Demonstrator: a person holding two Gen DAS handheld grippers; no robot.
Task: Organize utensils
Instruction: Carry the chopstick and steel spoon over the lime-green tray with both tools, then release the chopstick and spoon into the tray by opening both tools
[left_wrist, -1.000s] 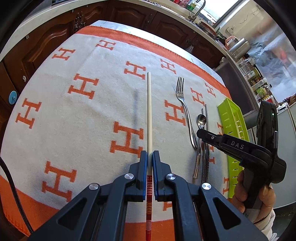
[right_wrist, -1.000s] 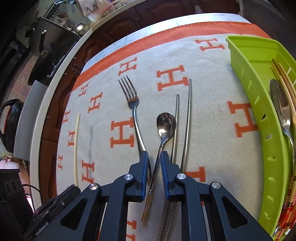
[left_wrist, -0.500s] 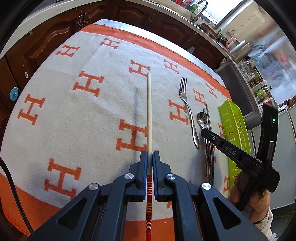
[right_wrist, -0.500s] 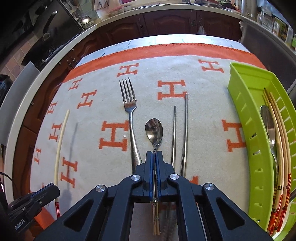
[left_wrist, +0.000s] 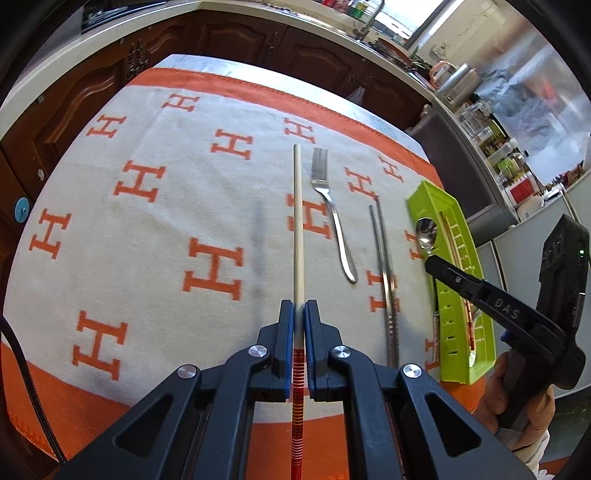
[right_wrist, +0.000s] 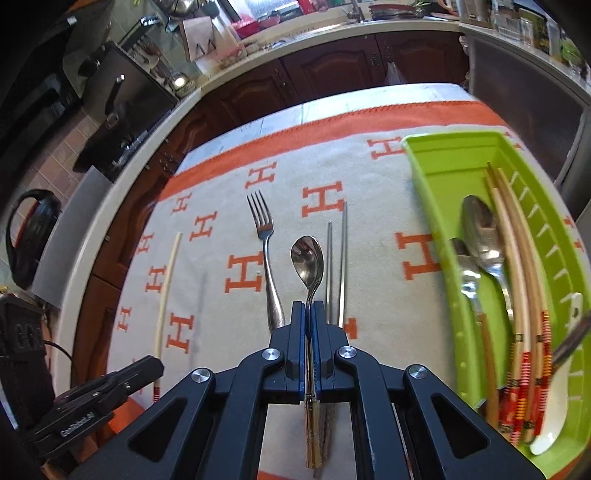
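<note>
My left gripper (left_wrist: 299, 314) is shut on a cream chopstick (left_wrist: 297, 221) with a red-banded end, held above the cloth. My right gripper (right_wrist: 308, 306) is shut on the thin neck of a gold-handled spoon (right_wrist: 306, 258), lifted off the cloth. In the left wrist view that spoon (left_wrist: 425, 229) hangs at the near wall of the green tray (left_wrist: 428, 195), with the right gripper (left_wrist: 434, 262) behind it. A fork (right_wrist: 266, 258) and a pair of metal chopsticks (right_wrist: 338, 266) lie on the cloth. The left gripper (right_wrist: 147, 369) shows at the lower left of the right wrist view.
The green tray (right_wrist: 436, 158) at the right holds a spoon (right_wrist: 480, 229), wooden chopsticks (right_wrist: 517, 277) and other utensils. An orange-and-white cloth (left_wrist: 147, 258) covers the table. Dark cabinets and a crowded counter stand beyond. A hand (left_wrist: 524, 417) grips the right tool.
The right gripper closed on the spoon and lifted it off the cloth toward the tray. The left gripper rose and shifted right with the chopstick still in it.
</note>
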